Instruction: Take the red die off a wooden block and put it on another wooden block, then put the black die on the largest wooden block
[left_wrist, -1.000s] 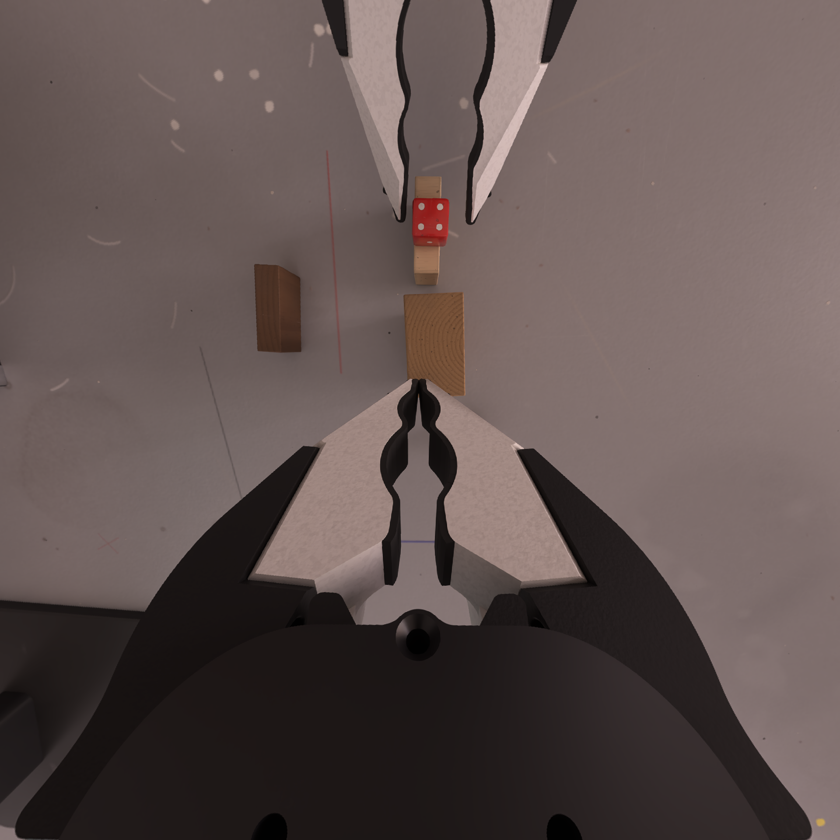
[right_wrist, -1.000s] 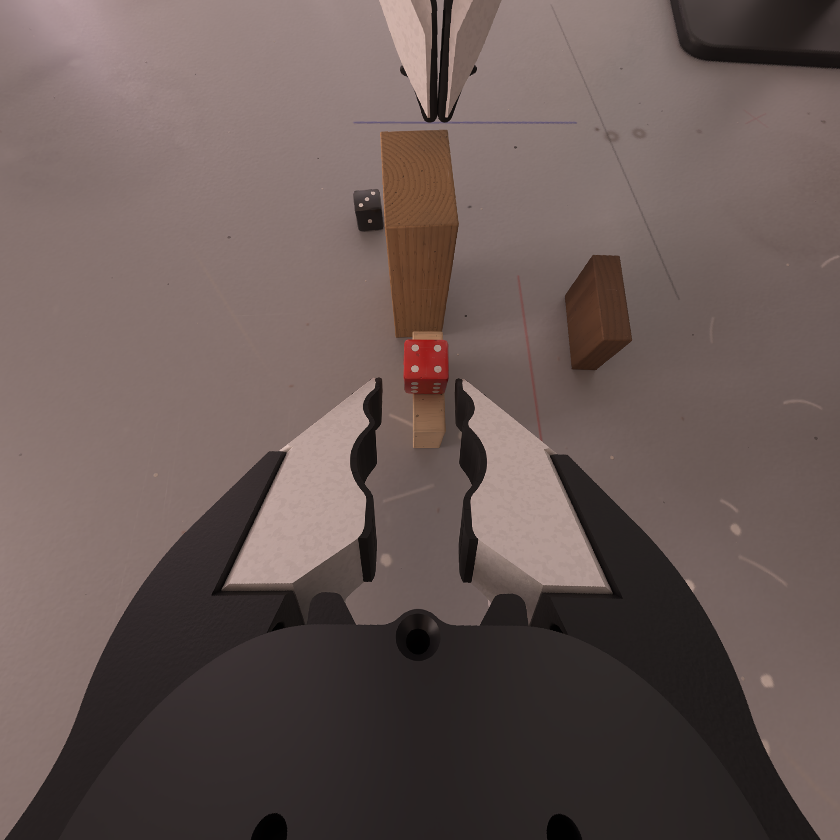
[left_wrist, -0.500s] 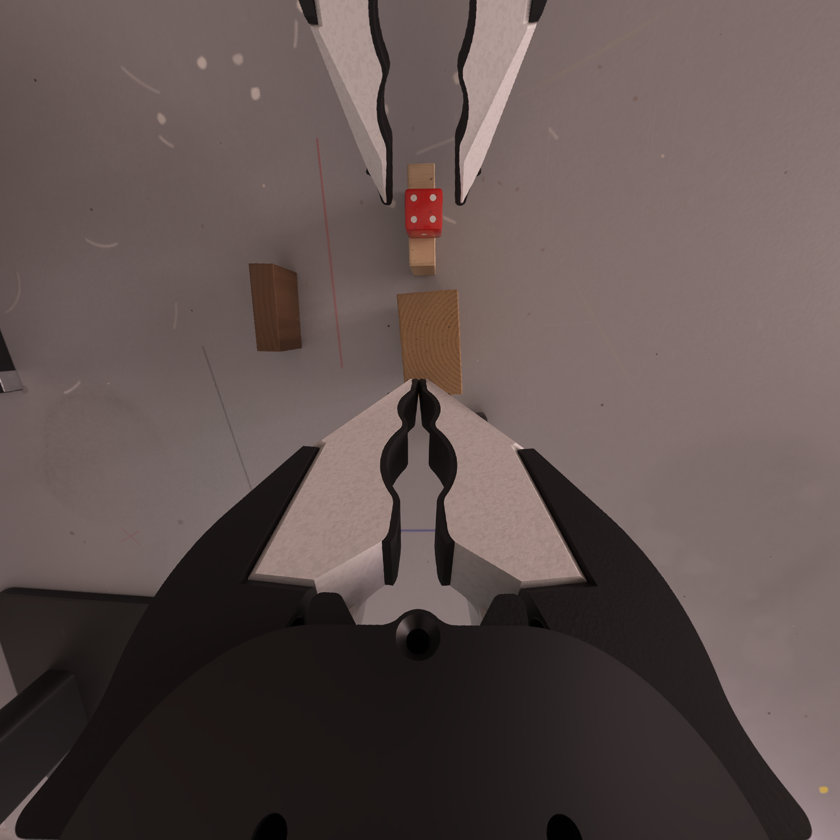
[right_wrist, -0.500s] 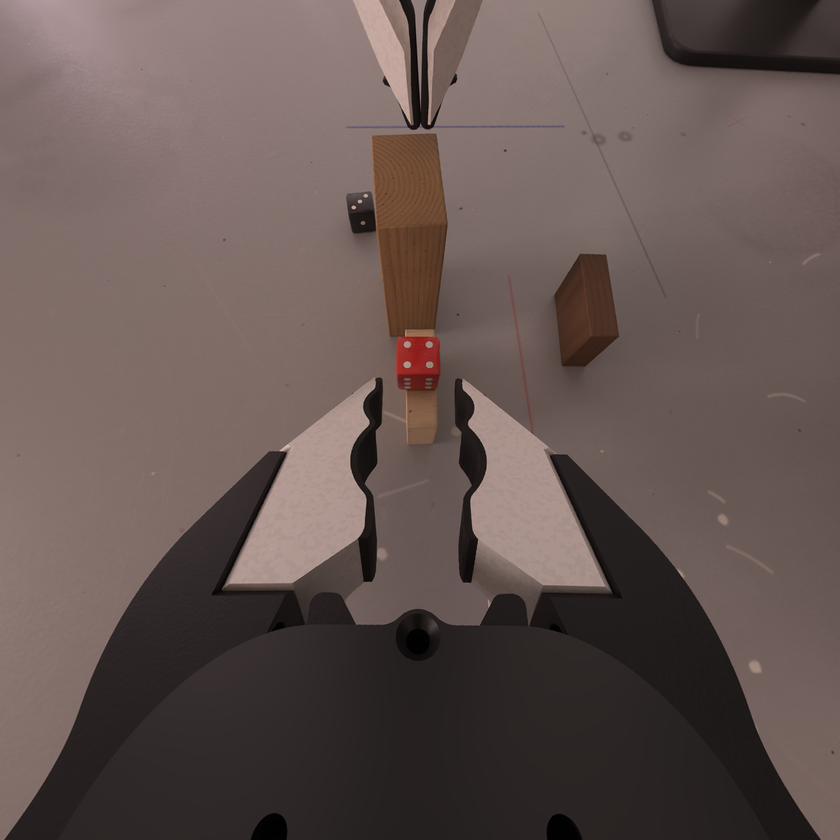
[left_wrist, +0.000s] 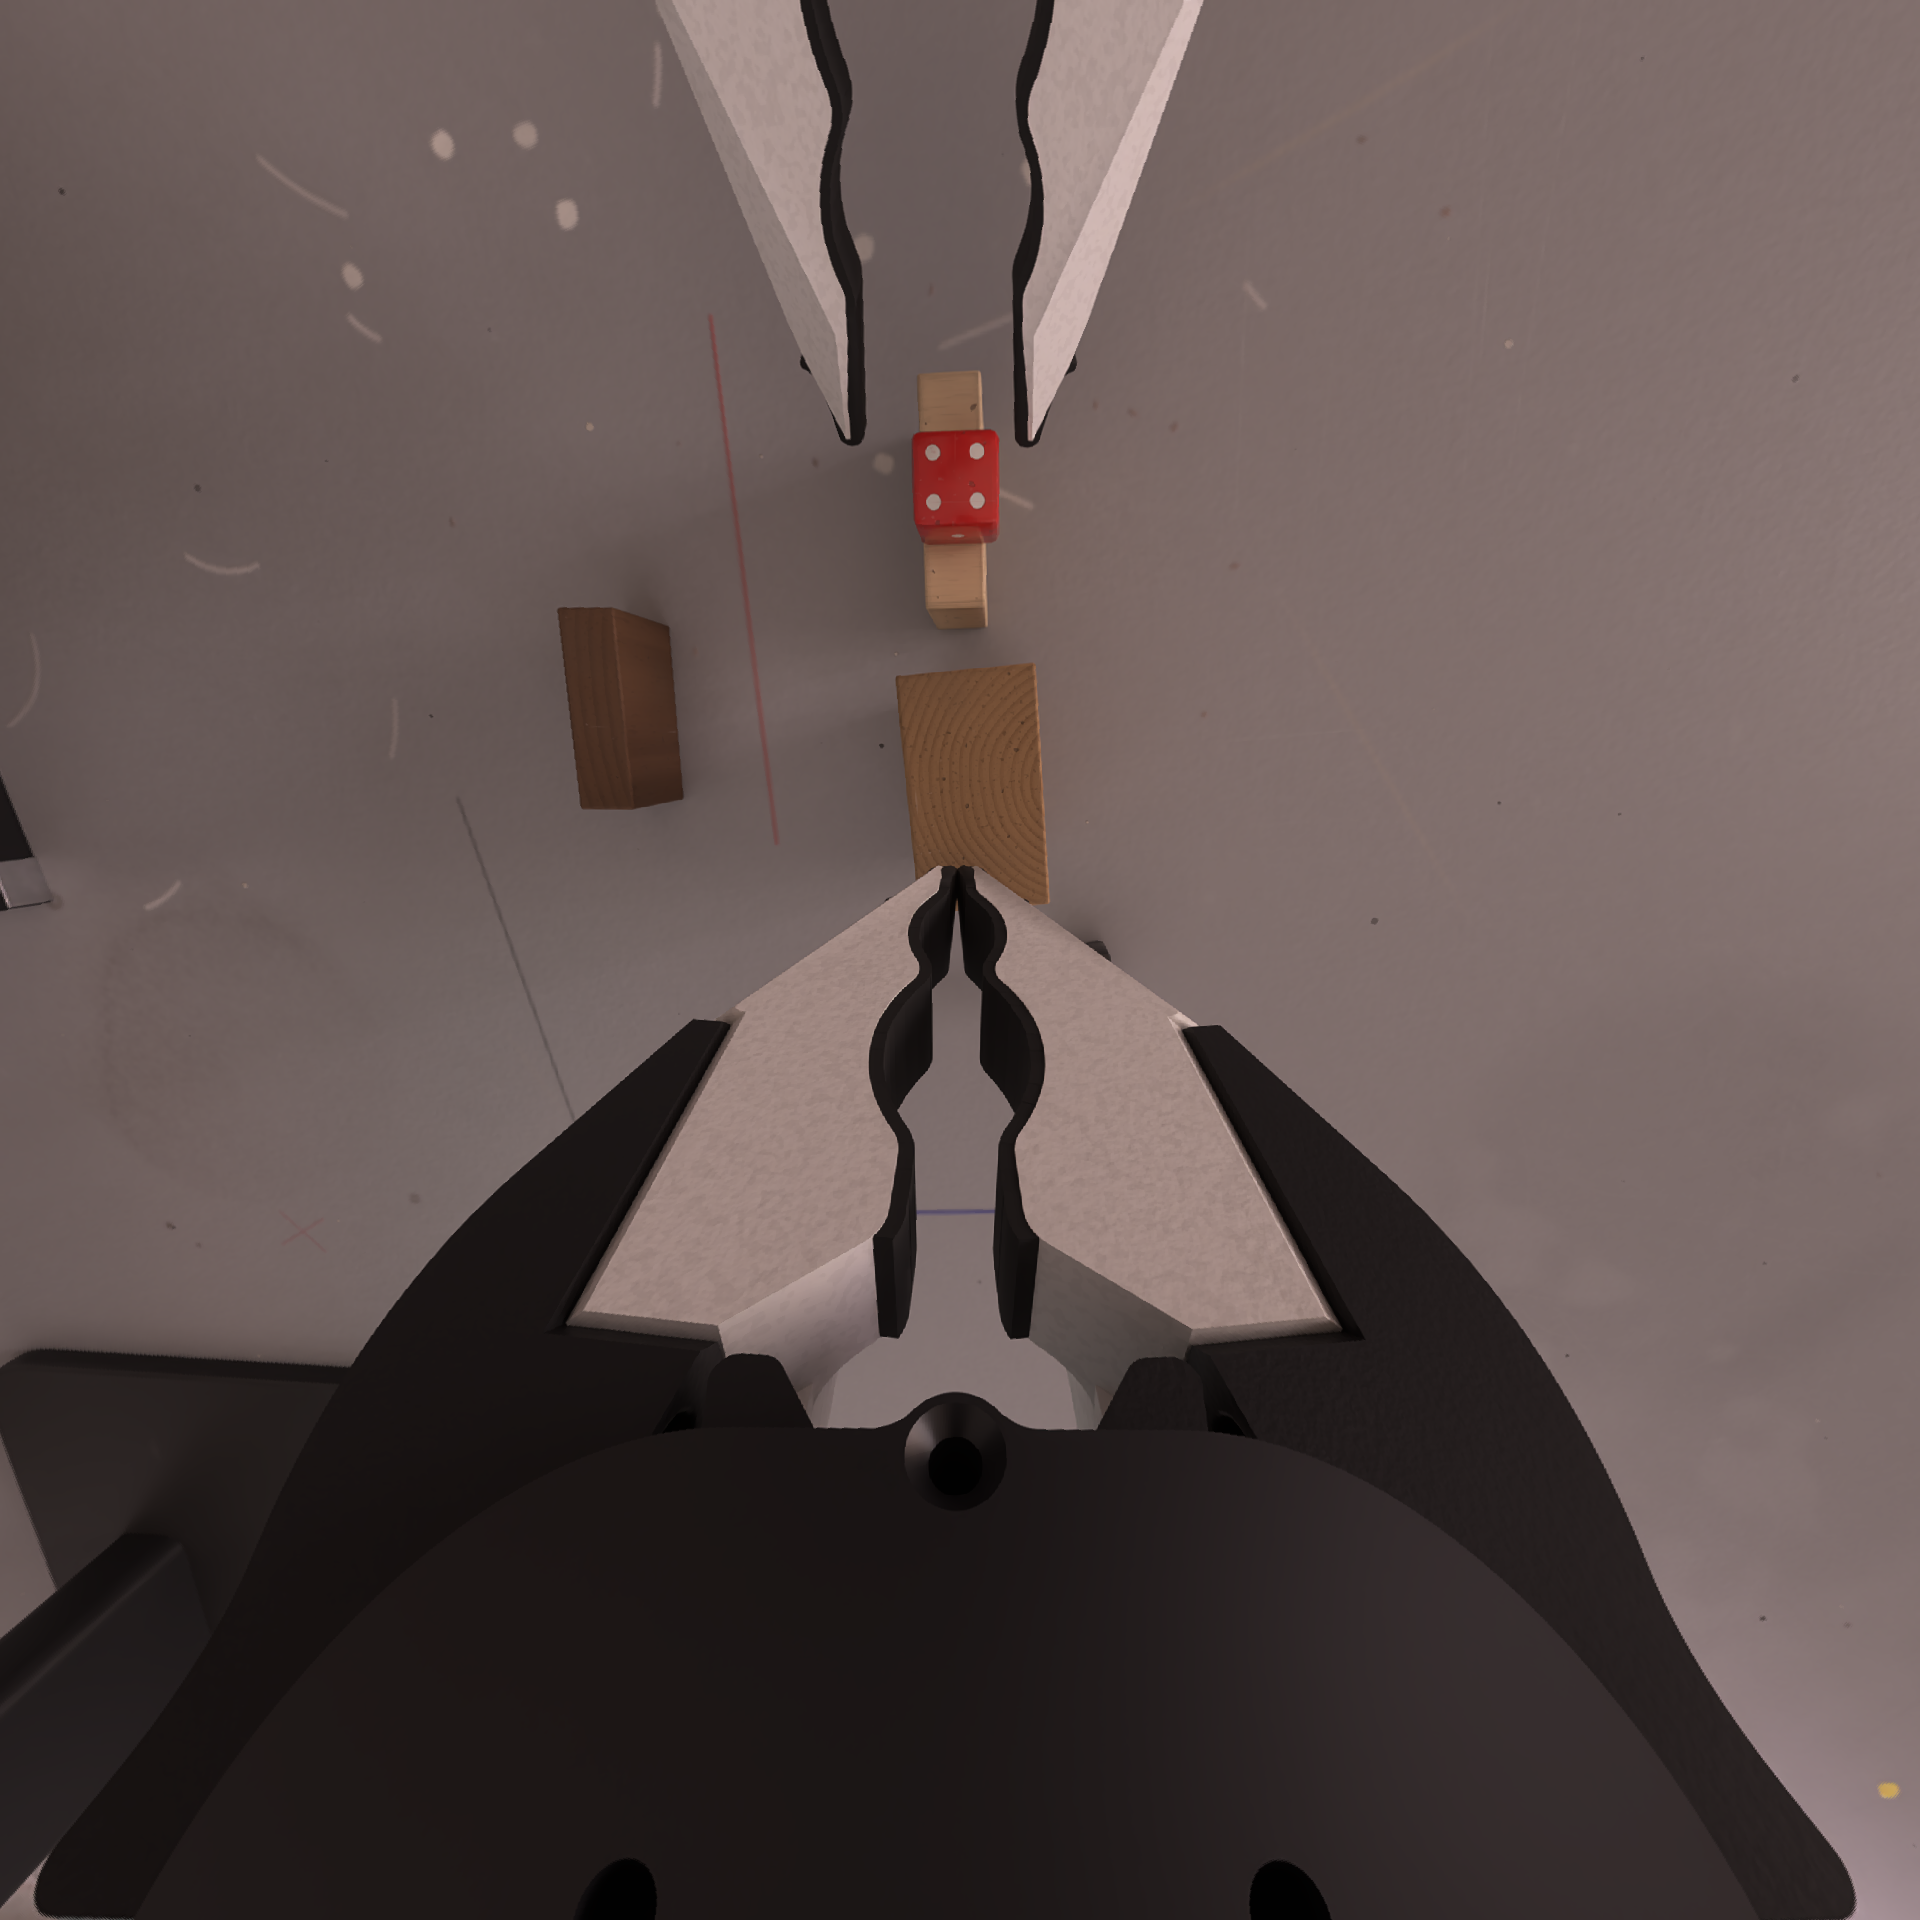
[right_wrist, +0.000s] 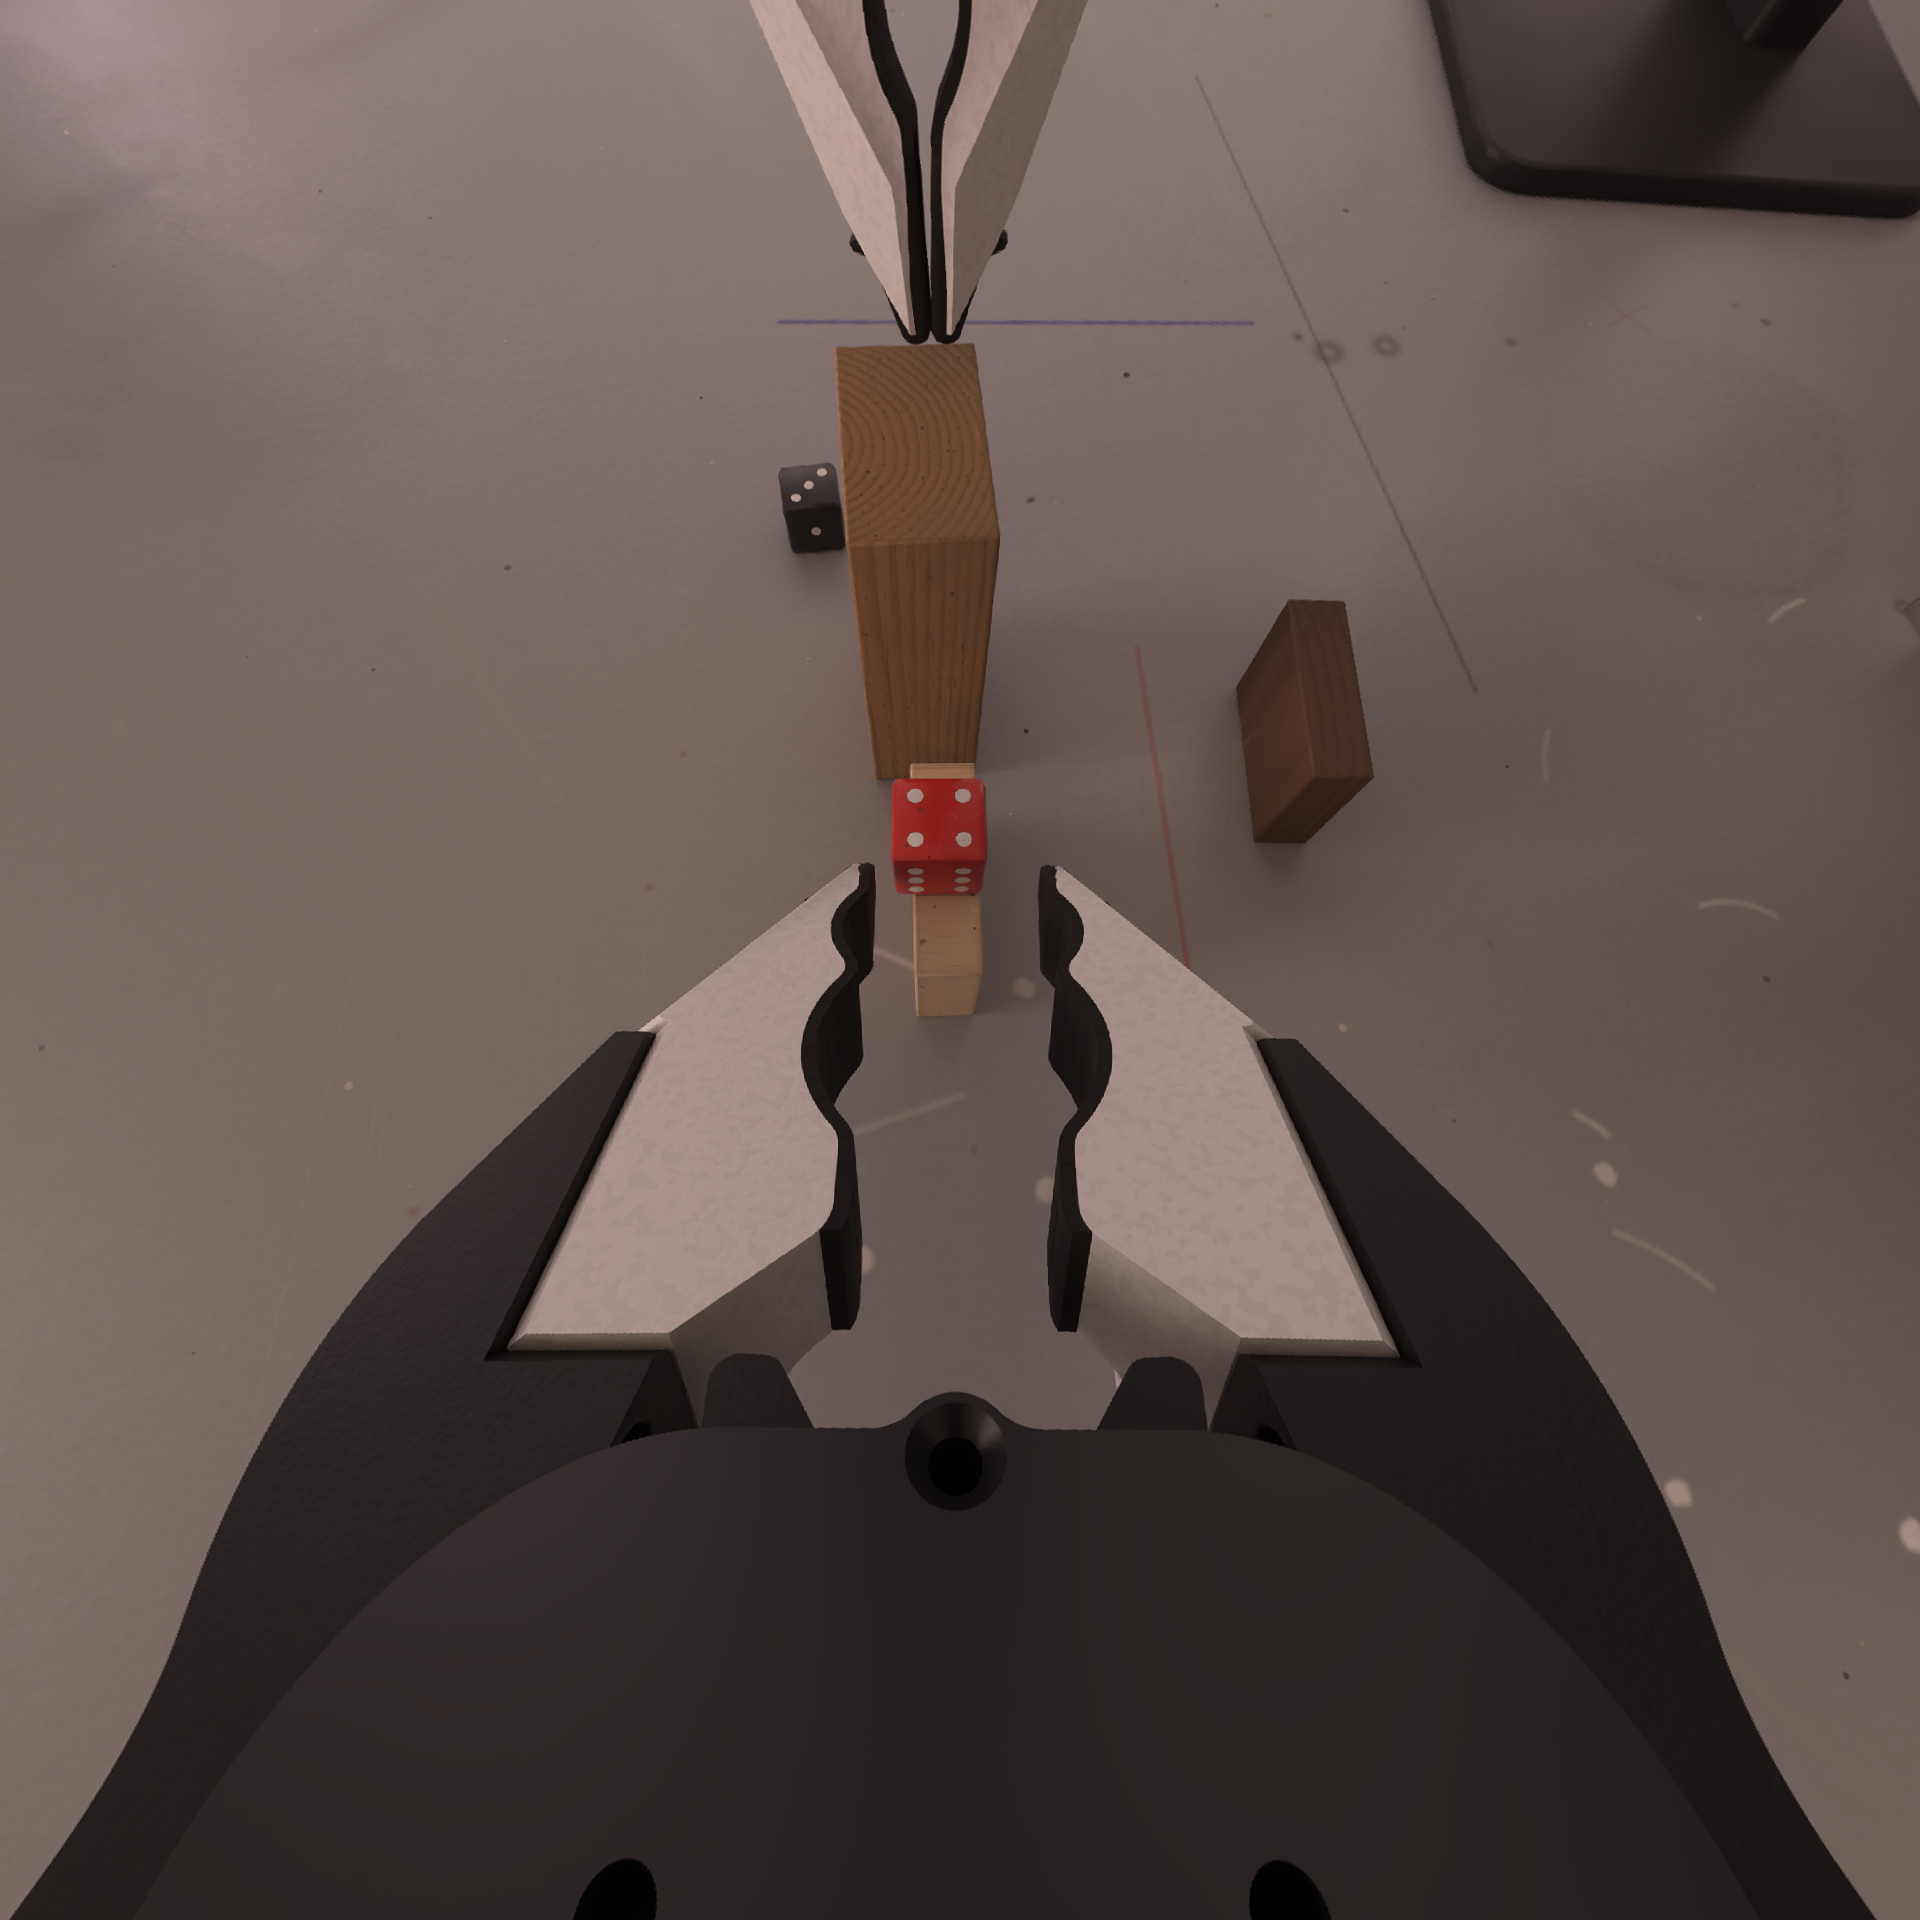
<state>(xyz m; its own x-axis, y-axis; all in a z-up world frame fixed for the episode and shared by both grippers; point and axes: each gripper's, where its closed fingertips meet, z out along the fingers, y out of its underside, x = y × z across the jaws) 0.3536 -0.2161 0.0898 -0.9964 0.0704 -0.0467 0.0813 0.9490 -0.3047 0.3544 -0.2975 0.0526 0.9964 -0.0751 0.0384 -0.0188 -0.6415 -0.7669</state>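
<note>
The red die (right_wrist: 938, 837) sits on a small pale wooden block (right_wrist: 947, 956); it also shows in the left wrist view (left_wrist: 955, 485) on that block (left_wrist: 956, 592). My right gripper (right_wrist: 954, 878) is open and empty, its fingertips just short of the die on either side; it shows in the left wrist view (left_wrist: 937, 436). Beyond stands the tall, largest wooden block (right_wrist: 920, 551), which also shows in the left wrist view (left_wrist: 974, 779). The black die (right_wrist: 811, 507) lies on the table left of it. My left gripper (left_wrist: 956, 875) is shut and empty, above the tall block's far end; it shows in the right wrist view (right_wrist: 928, 335).
A dark brown wooden block (right_wrist: 1304, 719) stands to the right, shown in the left wrist view (left_wrist: 620, 707) at the left. A dark stand base (right_wrist: 1683, 114) sits at the far right corner. The grey table (right_wrist: 416, 727) has thin lines and scuffs.
Both grippers have drawn back and up a little over the second. The right gripper stays open near the red die, the left stays shut. The dice and blocks have not moved.
</note>
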